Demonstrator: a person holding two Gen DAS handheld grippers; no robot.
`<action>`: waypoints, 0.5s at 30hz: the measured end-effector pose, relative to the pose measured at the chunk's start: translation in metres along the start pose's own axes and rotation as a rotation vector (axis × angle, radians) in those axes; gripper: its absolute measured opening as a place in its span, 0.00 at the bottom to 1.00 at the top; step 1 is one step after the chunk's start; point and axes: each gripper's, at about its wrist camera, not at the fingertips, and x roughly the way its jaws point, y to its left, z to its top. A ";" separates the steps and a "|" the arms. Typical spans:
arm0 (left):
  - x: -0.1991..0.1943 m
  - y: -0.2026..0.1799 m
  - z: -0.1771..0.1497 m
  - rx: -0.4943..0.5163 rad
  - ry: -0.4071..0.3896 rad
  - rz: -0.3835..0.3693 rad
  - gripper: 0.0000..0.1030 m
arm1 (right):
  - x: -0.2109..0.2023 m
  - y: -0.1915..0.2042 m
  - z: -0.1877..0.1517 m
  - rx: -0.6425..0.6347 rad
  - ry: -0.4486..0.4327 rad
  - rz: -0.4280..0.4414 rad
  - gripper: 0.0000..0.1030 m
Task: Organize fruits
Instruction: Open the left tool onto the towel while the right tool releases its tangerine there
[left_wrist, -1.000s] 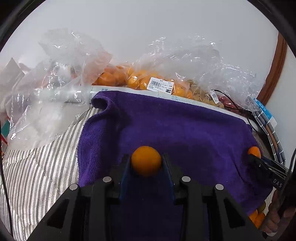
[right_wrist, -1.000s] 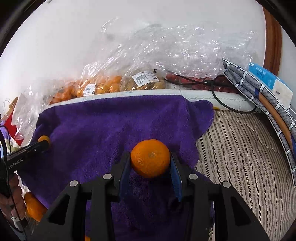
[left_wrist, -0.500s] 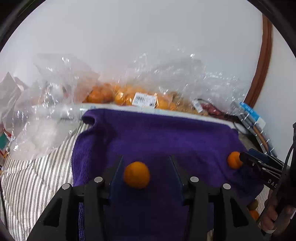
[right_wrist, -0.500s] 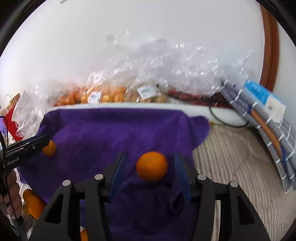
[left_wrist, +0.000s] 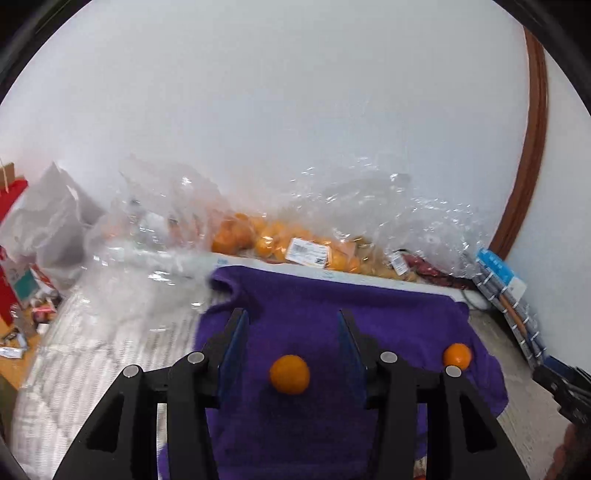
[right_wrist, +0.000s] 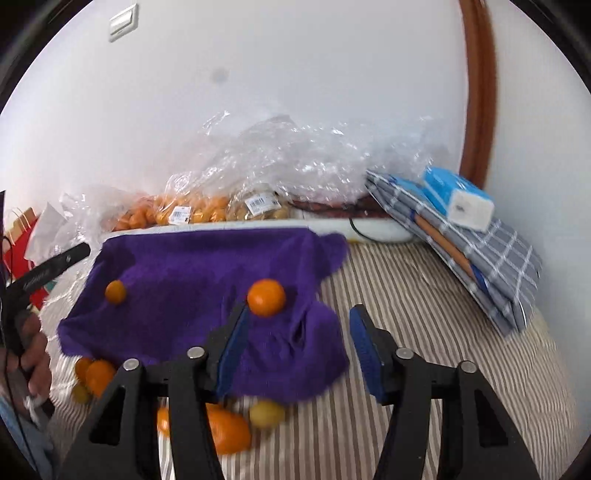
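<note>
Two small oranges lie on a purple towel (left_wrist: 332, 302) spread over a striped bed. In the left wrist view my left gripper (left_wrist: 291, 328) is open and empty, with the left orange (left_wrist: 289, 374) lying between and below its fingers; the right orange (left_wrist: 457, 355) lies further right. In the right wrist view my right gripper (right_wrist: 297, 317) is open and empty, raised above the towel (right_wrist: 184, 273). The right orange (right_wrist: 266, 297) lies by its left finger and the left orange (right_wrist: 115, 291) lies at the towel's left. Part of the left gripper (right_wrist: 48, 271) shows at the left edge.
Several loose oranges (right_wrist: 96, 374) and a yellow-green fruit (right_wrist: 266, 414) lie on the striped cover (right_wrist: 424, 317) by the towel's near edge. Clear plastic bags of oranges (right_wrist: 184, 212) line the wall. A folded checked cloth with a blue box (right_wrist: 458, 201) sits at the right.
Both grippers opened and let go of their oranges, which now lie on the towel. Both grippers have lifted and pulled back from the towel.
</note>
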 end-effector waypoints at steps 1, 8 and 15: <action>-0.003 0.001 0.001 0.008 0.020 0.013 0.45 | -0.004 -0.002 -0.004 0.002 0.005 0.006 0.57; -0.038 0.017 -0.029 0.012 0.093 0.046 0.45 | -0.005 -0.011 -0.041 0.036 0.065 0.068 0.57; -0.063 0.033 -0.074 0.006 0.168 0.065 0.47 | -0.009 0.004 -0.066 0.036 0.081 0.197 0.57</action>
